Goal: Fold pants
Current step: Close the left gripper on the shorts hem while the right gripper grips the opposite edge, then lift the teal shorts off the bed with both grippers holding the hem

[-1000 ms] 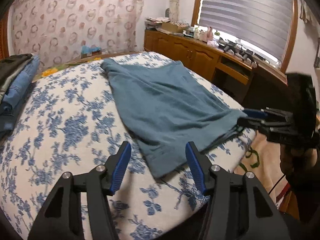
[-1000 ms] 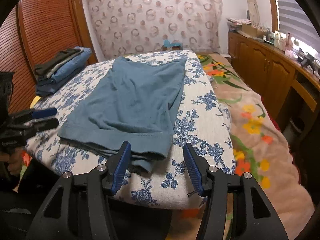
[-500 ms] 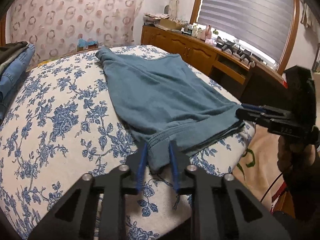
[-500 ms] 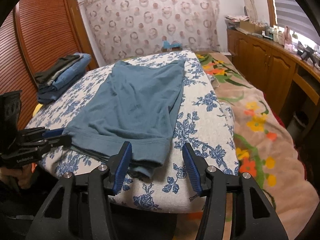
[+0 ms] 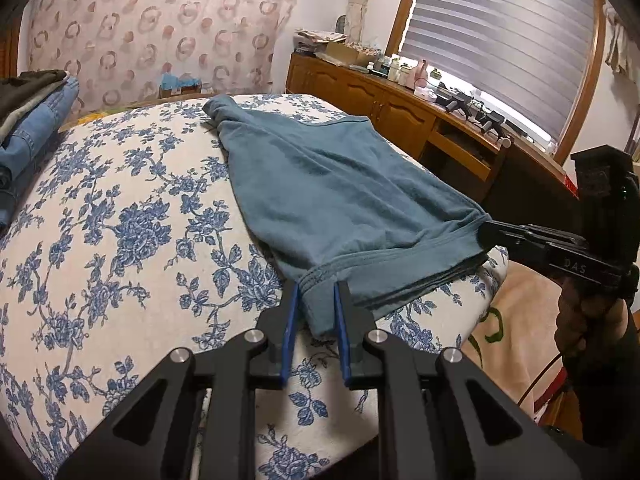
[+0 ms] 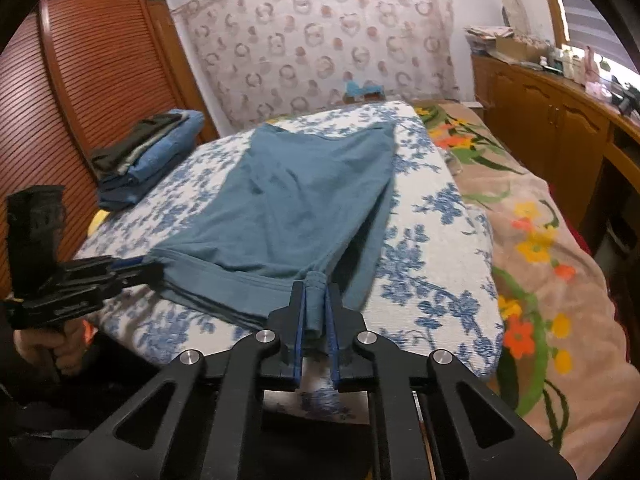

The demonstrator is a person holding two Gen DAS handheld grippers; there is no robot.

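Teal pants [image 5: 340,192] lie lengthwise on a blue-flowered white mattress [image 5: 120,240], waistband at the near edge. My left gripper [image 5: 316,296] is shut on the waistband's left corner. My right gripper [image 6: 316,300] is shut on the waistband's right corner and lifts it a little off the mattress. The pants [image 6: 296,200] stretch away toward the far end in the right wrist view. Each gripper shows in the other's view: the right one [image 5: 488,232] and the left one [image 6: 154,270], both pinching the hem.
A stack of folded clothes [image 6: 148,156] sits at the mattress's far left. A flowered blanket [image 6: 540,248] lies right of the mattress. Wooden cabinets [image 5: 384,108] with clutter run under the window. A slatted wooden door [image 6: 80,92] stands on the left.
Both grippers moved in to the waistband and closed on its two corners, the left first, then the right. The near hem is now pulled taut and slightly raised.
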